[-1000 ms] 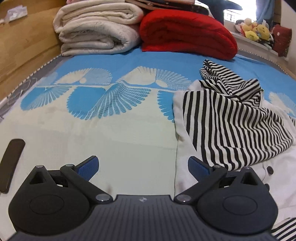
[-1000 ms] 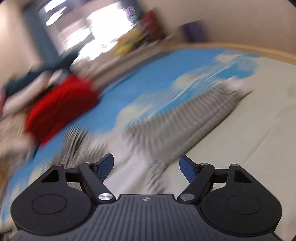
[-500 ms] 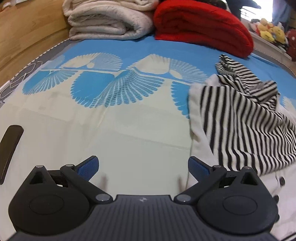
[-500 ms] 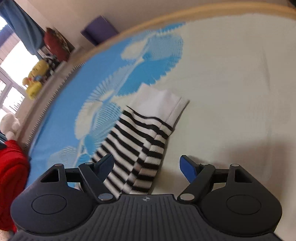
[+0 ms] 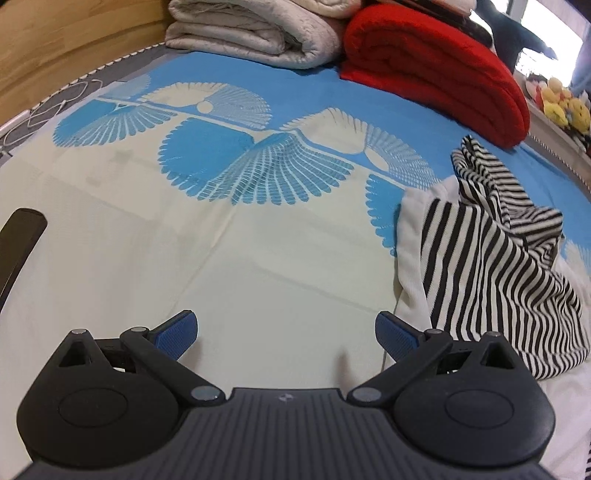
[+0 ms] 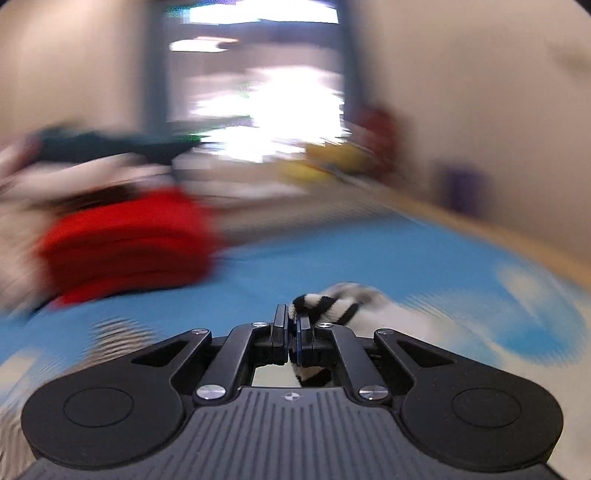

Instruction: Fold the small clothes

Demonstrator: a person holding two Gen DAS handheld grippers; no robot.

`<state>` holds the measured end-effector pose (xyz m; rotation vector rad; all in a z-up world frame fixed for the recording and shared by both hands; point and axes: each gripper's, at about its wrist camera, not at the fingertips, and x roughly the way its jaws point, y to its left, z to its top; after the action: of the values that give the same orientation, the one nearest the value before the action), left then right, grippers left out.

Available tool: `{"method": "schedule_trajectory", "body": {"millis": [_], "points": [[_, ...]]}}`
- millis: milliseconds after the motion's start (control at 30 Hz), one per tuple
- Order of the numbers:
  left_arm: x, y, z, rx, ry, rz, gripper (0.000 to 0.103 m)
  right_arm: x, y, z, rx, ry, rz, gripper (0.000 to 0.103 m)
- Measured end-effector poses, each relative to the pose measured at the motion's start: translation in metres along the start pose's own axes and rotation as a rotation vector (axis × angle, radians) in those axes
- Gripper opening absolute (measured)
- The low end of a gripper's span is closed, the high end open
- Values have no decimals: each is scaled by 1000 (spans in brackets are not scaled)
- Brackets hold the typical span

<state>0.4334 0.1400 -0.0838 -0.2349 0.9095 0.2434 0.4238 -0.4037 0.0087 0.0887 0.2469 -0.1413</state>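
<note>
A small black-and-white striped garment (image 5: 495, 266) with white trim lies crumpled on the bed sheet (image 5: 229, 258), at the right of the left wrist view. My left gripper (image 5: 286, 332) hovers over bare sheet just left of it, jaws wide apart with nothing between them. In the blurred right wrist view my right gripper (image 6: 292, 325) is shut on the striped sleeve (image 6: 332, 306), lifted off the bed; striped cloth shows between and behind the pads.
Folded cream blankets (image 5: 258, 29) and a rolled red blanket (image 5: 436, 66) are stacked at the far end of the bed. Soft toys (image 5: 561, 107) sit on a ledge at the far right. A wooden bed frame (image 5: 55, 44) runs along the left. A dark strap (image 5: 18, 243) lies at the left edge.
The right gripper went from open over the striped sleeve to shut on it and swung up. The left gripper shifted left and rolled; the garment now sits farther right in its view.
</note>
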Motion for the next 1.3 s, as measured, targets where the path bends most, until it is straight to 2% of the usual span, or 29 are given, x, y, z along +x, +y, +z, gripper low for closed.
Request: {"method": "schedule_trajectory", "body": {"millis": [33, 67, 100, 133, 167, 200, 267, 333, 400, 500, 600, 667, 767, 933, 1067, 1300], "points": [[-2, 3, 1, -9, -6, 0, 103, -12, 41, -7, -79, -1, 106, 6], [-3, 5, 1, -15, -13, 0, 103, -22, 79, -19, -143, 23, 216, 12], [-5, 7, 2, -22, -19, 4, 103, -31, 115, -37, -214, 69, 316, 31], [-5, 9, 3, -30, -21, 7, 103, -39, 145, -58, -297, 123, 383, 45], [-6, 11, 4, -36, -18, 6, 103, -46, 169, -81, -373, 175, 420, 70], [-6, 13, 4, -40, -11, 0, 103, -55, 188, -106, -452, 237, 447, 75], [-5, 16, 4, -48, 3, -12, 103, -69, 199, -136, -545, 305, 465, 75], [-7, 18, 4, -42, 2, -23, 103, -83, 191, -144, -538, 355, 444, 78], [-10, 17, 3, -35, -8, -23, 103, -92, 173, -135, -446, 385, 396, 80], [-13, 13, 2, -40, -15, -35, 103, -109, 137, -117, -265, 390, 269, 80], [-19, 3, -2, -21, -30, -43, 103, -138, 102, -106, -84, 349, 160, 81], [-25, -8, -7, 15, -50, -35, 103, -157, 89, -106, -28, 308, 143, 82], [-32, -23, -17, 62, -59, -41, 103, -163, 89, -118, -67, 279, 141, 82], [-36, -40, -32, 111, -54, -64, 103, -150, 90, -129, -186, 311, 129, 82], [-34, -48, -35, 155, -72, -34, 103, -132, 84, -128, -156, 354, 97, 82], [-30, -46, -33, 167, -55, -38, 103, -114, 74, -130, -81, 412, 67, 82]]}}
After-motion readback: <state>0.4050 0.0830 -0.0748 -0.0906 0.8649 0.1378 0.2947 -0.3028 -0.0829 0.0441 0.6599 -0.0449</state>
